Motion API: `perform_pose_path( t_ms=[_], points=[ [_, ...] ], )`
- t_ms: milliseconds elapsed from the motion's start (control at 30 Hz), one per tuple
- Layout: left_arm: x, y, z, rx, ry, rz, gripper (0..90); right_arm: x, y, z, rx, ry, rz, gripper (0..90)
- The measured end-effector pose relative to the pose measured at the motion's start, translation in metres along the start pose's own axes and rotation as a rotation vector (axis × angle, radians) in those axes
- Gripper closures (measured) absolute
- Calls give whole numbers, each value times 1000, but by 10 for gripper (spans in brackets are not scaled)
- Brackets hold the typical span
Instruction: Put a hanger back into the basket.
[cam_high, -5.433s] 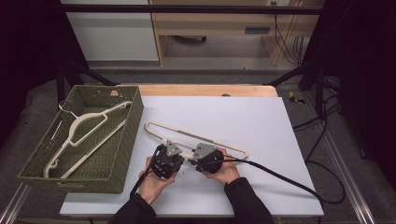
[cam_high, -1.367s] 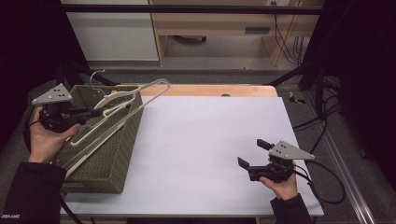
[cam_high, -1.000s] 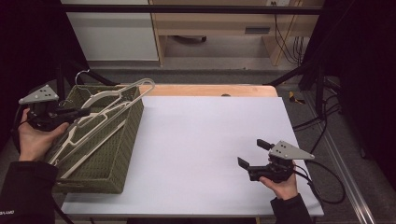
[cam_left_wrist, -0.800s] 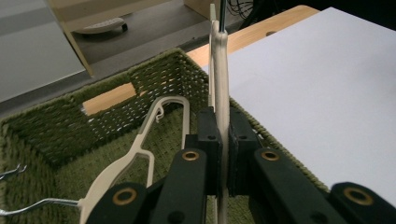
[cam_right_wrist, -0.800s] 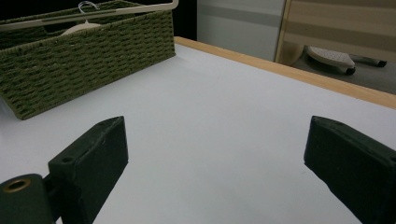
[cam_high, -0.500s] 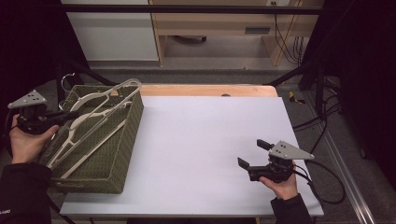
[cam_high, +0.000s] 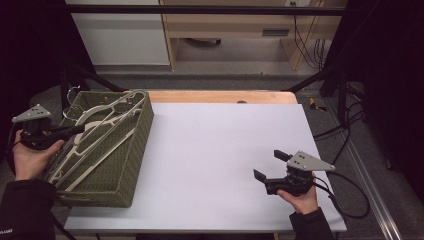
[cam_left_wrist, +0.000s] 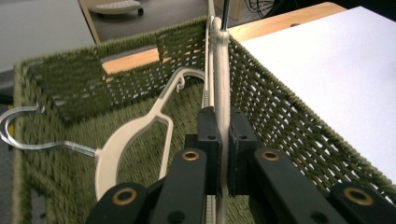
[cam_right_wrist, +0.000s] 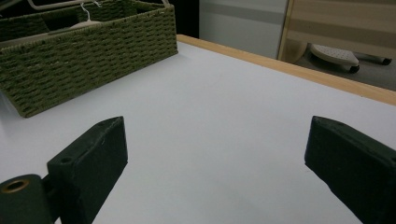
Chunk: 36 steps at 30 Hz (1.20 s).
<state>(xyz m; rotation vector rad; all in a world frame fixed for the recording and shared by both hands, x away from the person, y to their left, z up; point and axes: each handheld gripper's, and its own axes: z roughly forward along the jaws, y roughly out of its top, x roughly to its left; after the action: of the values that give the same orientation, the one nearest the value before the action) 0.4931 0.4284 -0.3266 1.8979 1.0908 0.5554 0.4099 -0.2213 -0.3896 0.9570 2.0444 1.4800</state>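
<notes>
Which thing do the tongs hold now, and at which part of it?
The left tongs clamp a cream plastic hanger on its thin bar, over the green woven basket. The right tongs hold nothing.

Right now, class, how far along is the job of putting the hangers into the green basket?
Done: one cream hanger already lies inside the basket, and the white table carries no other hanger. In hand: the left gripper is shut on a second hanger, which leans over the basket. Left: lay it down and let go. The right gripper waits open over the table.
</notes>
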Motion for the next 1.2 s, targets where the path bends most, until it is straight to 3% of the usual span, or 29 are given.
perform_pose_path(
  t_ms=[200, 367, 500, 533, 600, 633, 767, 900, 1033, 1200],
  points=[
    [0, -17, 23, 95, 0, -20, 858, 1, 0, 1, 4, 3, 0, 65],
    [1, -25, 33, 120, -4, -61, 850, 1, 0, 1, 4, 2, -2, 65],
    [4, -32, 35, 121, 57, -100, 829, 1, 0, 1, 3, 6, 2, 65],
    [4, -33, 35, 134, 76, -114, 821, 1, 0, 2, 4, 6, -1, 65],
    [5, -36, 39, 195, 150, -88, 783, 2, 0, 2, 3, 5, -2, 65],
    [6, -38, 41, 212, 179, -94, 740, 1, 0, 2, 4, 5, -1, 66],
    [11, -46, 41, 228, 210, -132, 695, 1, -1, 3, 11, 5, -2, 65],
    [12, -49, 42, 301, 279, -139, 563, 2, -2, 7, 15, 6, 2, 65],
    [13, -52, 38, 287, 317, -181, 477, 2, -3, 9, 21, 13, -7, 65],
    [0, -45, 26, 208, 318, -149, 446, 2, -2, 10, 19, 10, 1, 65]
  ],
)
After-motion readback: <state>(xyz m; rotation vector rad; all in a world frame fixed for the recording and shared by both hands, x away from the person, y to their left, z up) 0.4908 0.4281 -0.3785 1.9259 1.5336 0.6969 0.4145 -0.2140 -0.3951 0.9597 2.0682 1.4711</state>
